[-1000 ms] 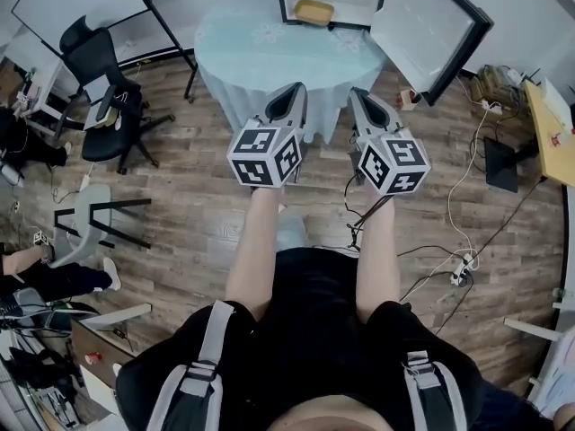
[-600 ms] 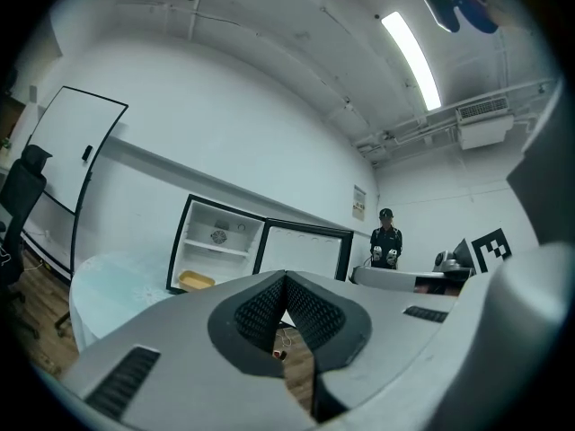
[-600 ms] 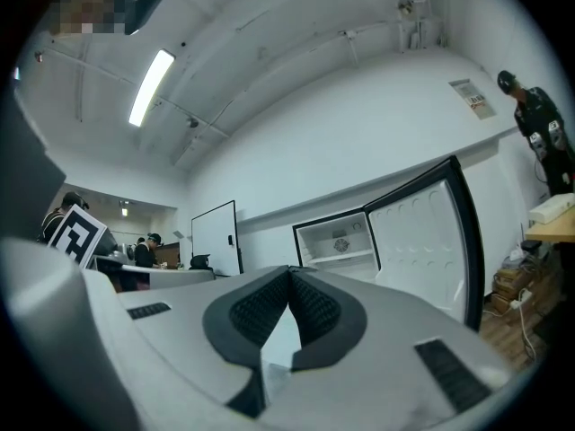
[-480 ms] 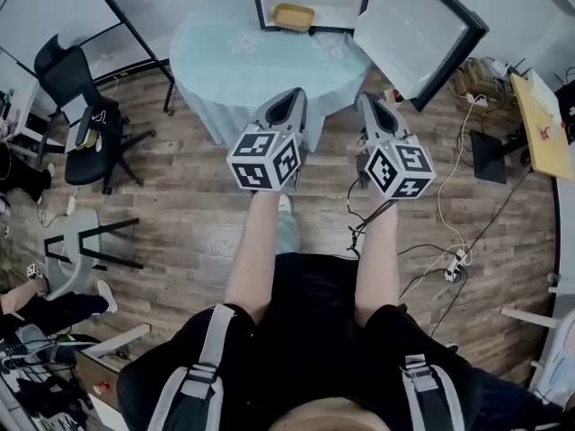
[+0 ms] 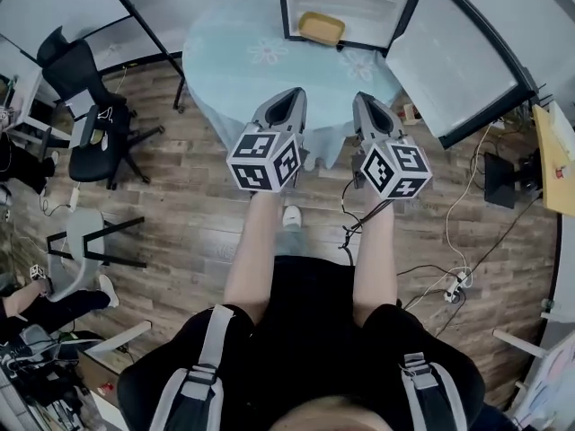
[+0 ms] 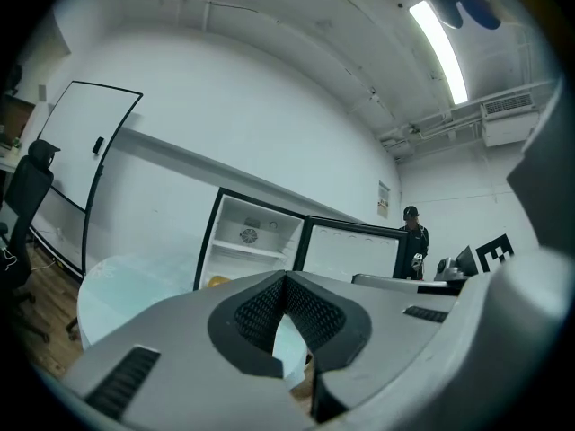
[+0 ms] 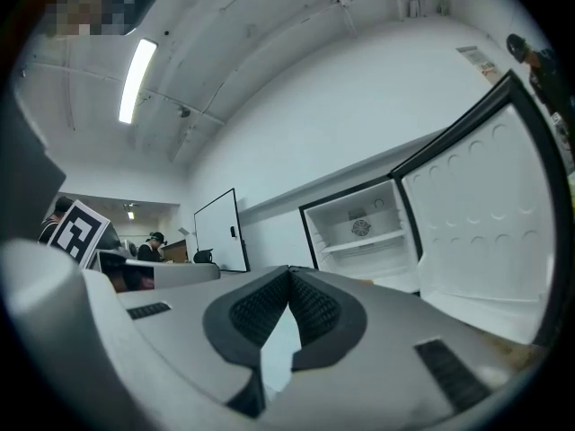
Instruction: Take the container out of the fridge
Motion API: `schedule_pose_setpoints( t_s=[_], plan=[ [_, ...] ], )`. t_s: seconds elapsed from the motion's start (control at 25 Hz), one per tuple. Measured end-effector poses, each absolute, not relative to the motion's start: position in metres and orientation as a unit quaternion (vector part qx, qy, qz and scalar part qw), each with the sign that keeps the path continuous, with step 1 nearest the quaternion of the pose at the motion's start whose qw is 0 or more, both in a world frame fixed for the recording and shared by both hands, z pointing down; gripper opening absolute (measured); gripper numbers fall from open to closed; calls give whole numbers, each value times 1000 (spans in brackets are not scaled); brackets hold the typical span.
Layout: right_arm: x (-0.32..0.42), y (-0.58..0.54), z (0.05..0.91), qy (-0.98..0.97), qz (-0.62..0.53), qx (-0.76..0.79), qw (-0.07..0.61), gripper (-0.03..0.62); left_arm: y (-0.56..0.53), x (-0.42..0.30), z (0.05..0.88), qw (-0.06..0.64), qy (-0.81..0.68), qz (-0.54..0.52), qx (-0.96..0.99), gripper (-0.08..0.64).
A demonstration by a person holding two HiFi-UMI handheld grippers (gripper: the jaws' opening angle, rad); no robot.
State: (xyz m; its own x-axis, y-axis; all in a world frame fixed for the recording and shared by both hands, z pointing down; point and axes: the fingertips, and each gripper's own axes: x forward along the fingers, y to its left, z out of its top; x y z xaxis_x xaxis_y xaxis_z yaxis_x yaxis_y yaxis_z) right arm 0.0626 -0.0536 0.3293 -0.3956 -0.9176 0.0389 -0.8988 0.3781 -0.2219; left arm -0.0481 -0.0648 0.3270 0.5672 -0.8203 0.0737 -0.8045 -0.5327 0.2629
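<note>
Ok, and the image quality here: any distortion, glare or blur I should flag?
Head view: strong fisheye bend at the edges, even light, the container in the fridge clear. Left gripper view: dark round vignette, ceiling light blown out. Right gripper view: same vignette, a mosaic patch top left.

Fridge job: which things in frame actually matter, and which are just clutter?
Job:
- container, sitting in the fridge
- fridge door, swung open
- left gripper and right gripper, both shut, holding nothing

Lying about:
- table with pale blue cloth
- office chair
- whiteboard
- power strip and cables on the floor
</note>
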Motion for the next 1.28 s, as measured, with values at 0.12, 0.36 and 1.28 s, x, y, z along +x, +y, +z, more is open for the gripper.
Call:
schedule_pose_setpoints(
  t_s=[0.12,0.36,1.28],
  plan=[
    [21,-90,326,843,-98,-527,38,5,-100,-80,326,137,-476,-33,868,6],
    [-19,-146,308,851,-65,-521,17,5,-154,-118,316,99,-489,-27,866,6],
    [47,-252,338,840,-84,-537,-4,5,-264,-56,354,79,-478,56,873,8]
  ],
)
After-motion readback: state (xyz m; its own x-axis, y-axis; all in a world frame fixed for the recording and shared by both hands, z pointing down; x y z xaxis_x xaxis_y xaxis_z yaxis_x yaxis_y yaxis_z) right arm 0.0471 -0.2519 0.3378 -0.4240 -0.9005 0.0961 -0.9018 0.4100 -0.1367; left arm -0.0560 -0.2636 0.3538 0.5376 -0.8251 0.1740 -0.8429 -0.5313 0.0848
